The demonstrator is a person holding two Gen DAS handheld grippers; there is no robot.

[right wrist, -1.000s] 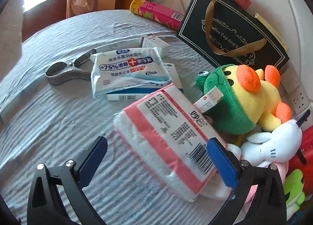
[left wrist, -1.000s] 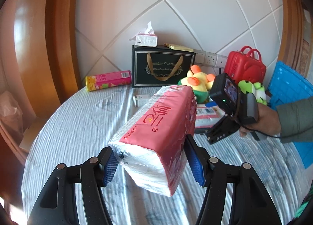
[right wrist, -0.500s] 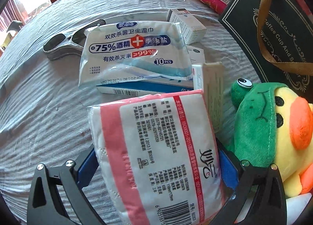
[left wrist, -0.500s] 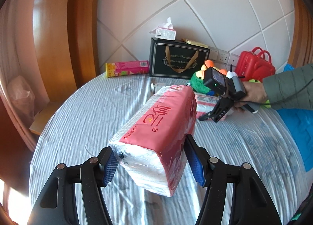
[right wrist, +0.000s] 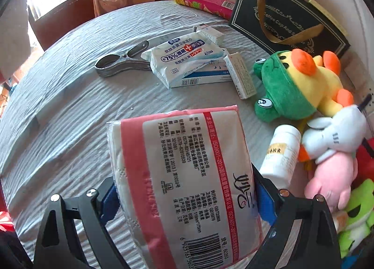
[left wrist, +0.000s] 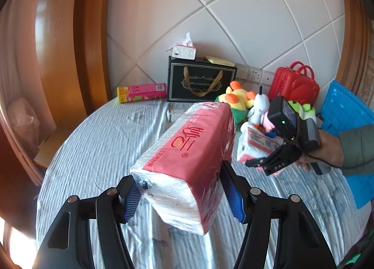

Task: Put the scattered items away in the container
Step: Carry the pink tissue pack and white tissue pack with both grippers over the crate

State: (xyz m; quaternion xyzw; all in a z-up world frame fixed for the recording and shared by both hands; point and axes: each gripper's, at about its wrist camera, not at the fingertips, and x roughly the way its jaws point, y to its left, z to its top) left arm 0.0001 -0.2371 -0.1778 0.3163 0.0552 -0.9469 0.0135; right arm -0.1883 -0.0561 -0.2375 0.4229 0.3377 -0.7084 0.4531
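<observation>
My left gripper (left wrist: 182,199) is shut on a pink tissue pack (left wrist: 191,152), held tilted above the round table's grey cloth (left wrist: 105,140). A second pink tissue pack (right wrist: 182,170) lies lengthwise between the jaws of my right gripper (right wrist: 187,199). Those jaws are closing, and both blue pads (right wrist: 108,199) press its sides. In the left wrist view a hand holds the right gripper (left wrist: 264,163) with this pack (left wrist: 254,145) raised off the cloth. A blue plastic crate (left wrist: 346,114) stands at the table's right edge.
On the cloth lie a wipes pack (right wrist: 187,56), metal tongs (right wrist: 121,61), small boxes (right wrist: 240,75), a white bottle (right wrist: 280,152) and plush toys (right wrist: 299,82). A black gift bag (right wrist: 287,19), a pink can (right wrist: 203,2) and a red case (left wrist: 294,84) stand at the back.
My right gripper went from hanging open above the second tissue pack to straddling it, then closed on it and lifted it. The left gripper drew back with its pack.
</observation>
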